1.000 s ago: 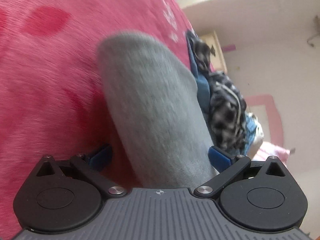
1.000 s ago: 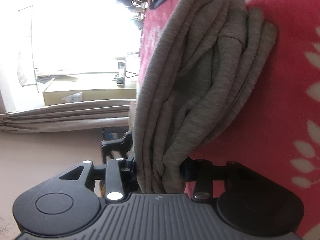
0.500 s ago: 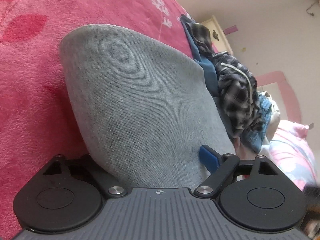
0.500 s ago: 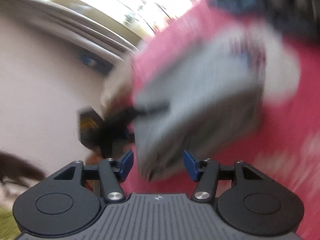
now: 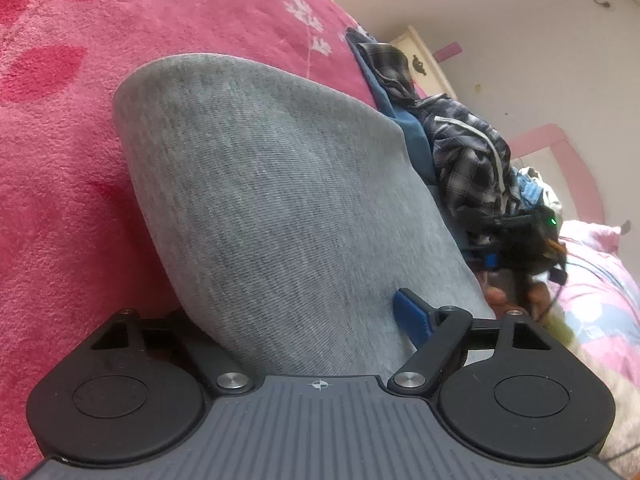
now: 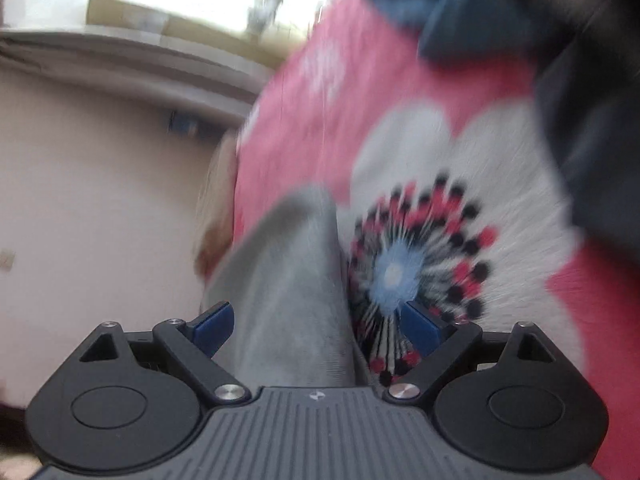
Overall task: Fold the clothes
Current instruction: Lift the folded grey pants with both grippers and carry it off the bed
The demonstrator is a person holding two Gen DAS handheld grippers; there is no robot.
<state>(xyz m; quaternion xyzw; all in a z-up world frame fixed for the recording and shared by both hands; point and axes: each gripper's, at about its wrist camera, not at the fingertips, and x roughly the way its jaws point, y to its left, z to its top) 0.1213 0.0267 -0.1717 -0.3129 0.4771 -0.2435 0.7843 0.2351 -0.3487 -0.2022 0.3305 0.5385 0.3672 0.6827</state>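
A folded grey garment (image 5: 280,208) lies on the pink fleece blanket (image 5: 60,168) and fills the gap of my left gripper (image 5: 304,320). Its jaws are closing around the fold. The right blue pad (image 5: 412,316) lies against the cloth, and the left pad is hidden under it. In the blurred right wrist view, a narrow end of the grey garment (image 6: 292,292) runs between the jaws of my right gripper (image 6: 316,324). These jaws are opening, and both blue pads stand clear of the cloth. The right gripper also shows as a dark blur (image 5: 516,240) beside the grey fold.
A heap of clothes lies beyond the fold: a plaid shirt (image 5: 464,152) on a blue garment (image 5: 404,124). Dark blue clothes (image 6: 460,20) lie at the far end of the bed. A white flower print (image 6: 400,272) marks the blanket. The bed's edge and a wall (image 6: 80,200) are at left.
The right gripper let go of the bunched grey garment, swung sideways and spread its jaws. The left gripper rolled slightly and its jaws narrowed on the grey fold.
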